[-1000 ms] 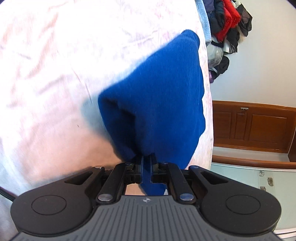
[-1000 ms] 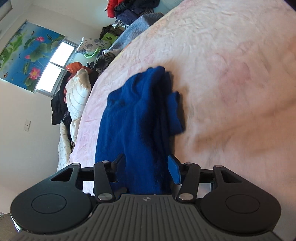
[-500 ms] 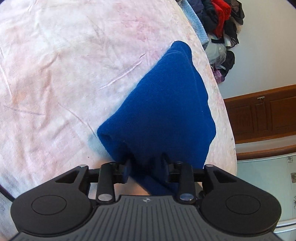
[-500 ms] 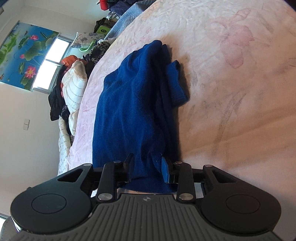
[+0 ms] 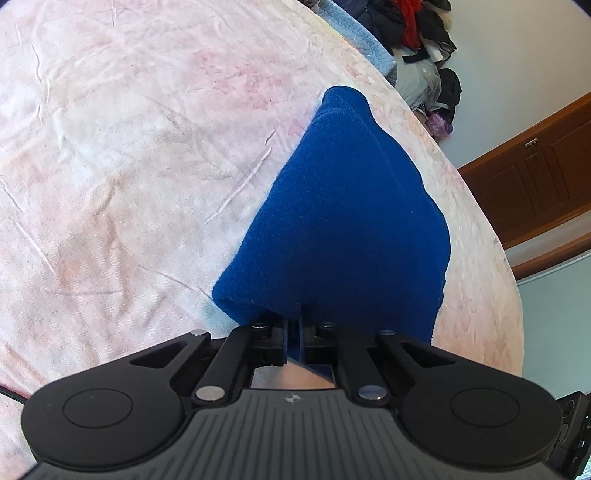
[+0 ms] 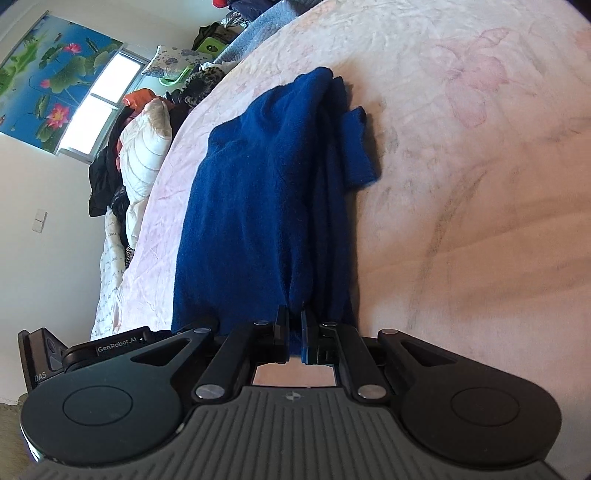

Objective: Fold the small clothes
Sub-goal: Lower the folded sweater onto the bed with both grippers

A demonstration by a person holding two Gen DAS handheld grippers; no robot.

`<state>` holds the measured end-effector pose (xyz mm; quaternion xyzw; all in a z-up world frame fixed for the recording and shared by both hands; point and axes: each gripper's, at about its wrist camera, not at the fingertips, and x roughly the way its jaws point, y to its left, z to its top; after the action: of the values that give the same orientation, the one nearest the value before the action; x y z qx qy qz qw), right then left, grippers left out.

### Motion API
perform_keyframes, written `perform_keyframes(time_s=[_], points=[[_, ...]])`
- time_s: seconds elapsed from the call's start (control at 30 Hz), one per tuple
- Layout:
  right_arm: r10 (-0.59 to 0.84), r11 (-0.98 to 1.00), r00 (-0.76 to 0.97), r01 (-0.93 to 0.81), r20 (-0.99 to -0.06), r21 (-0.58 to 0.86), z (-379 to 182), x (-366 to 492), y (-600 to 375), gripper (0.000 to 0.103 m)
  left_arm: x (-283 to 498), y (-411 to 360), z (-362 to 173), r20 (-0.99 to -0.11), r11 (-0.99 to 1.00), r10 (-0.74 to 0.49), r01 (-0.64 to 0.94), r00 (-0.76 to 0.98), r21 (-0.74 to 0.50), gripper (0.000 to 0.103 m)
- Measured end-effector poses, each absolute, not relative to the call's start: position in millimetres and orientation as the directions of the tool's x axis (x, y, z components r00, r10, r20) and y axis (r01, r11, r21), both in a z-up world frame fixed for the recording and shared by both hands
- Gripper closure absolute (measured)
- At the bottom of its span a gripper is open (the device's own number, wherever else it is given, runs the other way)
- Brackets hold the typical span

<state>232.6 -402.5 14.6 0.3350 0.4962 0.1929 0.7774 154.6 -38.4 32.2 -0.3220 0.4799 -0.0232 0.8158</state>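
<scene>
A blue knit garment (image 5: 343, 221) lies folded lengthwise on a pink bedcover (image 5: 129, 166). My left gripper (image 5: 293, 325) holds its near edge, the jaws closing tight with blue cloth pinched between the pads and lifted slightly off the bed. In the right wrist view the same garment (image 6: 251, 206) stretches away in a long strip, a sleeve end (image 6: 358, 147) sticking out to the right. My right gripper (image 6: 293, 317) is closing on the near hem, and cloth fills the narrow gap between its pads.
The pink bedcover (image 6: 480, 184) is wrinkled. Piles of clothes (image 5: 417, 33) sit past the bed's far edge. A wooden cabinet (image 5: 535, 177) stands at the right. Pillows and bedding (image 6: 144, 155) lie under a window (image 6: 96, 107).
The left jaws opened, then pinched the garment's near edge again as the wrist rolled and rose. The right jaws went from wide open to pinched on the near hem.
</scene>
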Motion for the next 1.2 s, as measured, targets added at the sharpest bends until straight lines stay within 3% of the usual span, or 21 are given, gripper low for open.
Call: perform_keyframes(time_s=[0.23,0.37,0.47,0.6,0.83,0.87,0.93,1.1,1.2], points=[[0.642,0.687,0.44,0.035,-0.628,0.726,13,221,-407,0.096,150,-35,32,-0.768,0.803,-0.341,-0.257,0.542,-0.537,0.099],[0.646,0.661,0.463,0.057,-0.606,0.749,13,221,-417,0.086,151,-33,29,-0.77,0.803,-0.357,-0.247,0.53,-0.542,0.098],[0.663,0.62,0.473,0.087,-0.58,0.78,13,222,-422,0.07,152,-29,28,-0.77,0.797,-0.359,-0.255,0.528,-0.547,0.098],[0.654,0.623,0.476,0.102,-0.588,0.775,12,222,-423,0.07,153,-25,25,-0.768,0.781,-0.376,-0.269,0.519,-0.563,0.097],[0.65,0.634,0.459,0.112,-0.606,0.765,3,233,-412,0.07,156,-24,22,-0.771,0.761,-0.378,-0.303,0.512,-0.574,0.097],[0.651,0.638,0.455,0.106,-0.607,0.763,2,234,-408,0.074,157,-24,22,-0.771,0.761,-0.376,-0.304,0.513,-0.573,0.097],[0.653,0.646,0.443,0.096,-0.614,0.757,2,236,-405,0.092,157,-24,21,-0.77,0.76,-0.376,-0.303,0.516,-0.575,0.098],[0.595,0.737,0.46,0.016,-0.66,0.676,25,224,-401,0.094,148,-16,27,-0.751,0.759,-0.4,-0.269,0.525,-0.593,0.1],[0.577,0.749,0.44,0.052,-0.689,0.661,10,226,-408,0.094,150,-16,15,-0.756,0.77,-0.41,-0.251,0.51,-0.587,0.1]])
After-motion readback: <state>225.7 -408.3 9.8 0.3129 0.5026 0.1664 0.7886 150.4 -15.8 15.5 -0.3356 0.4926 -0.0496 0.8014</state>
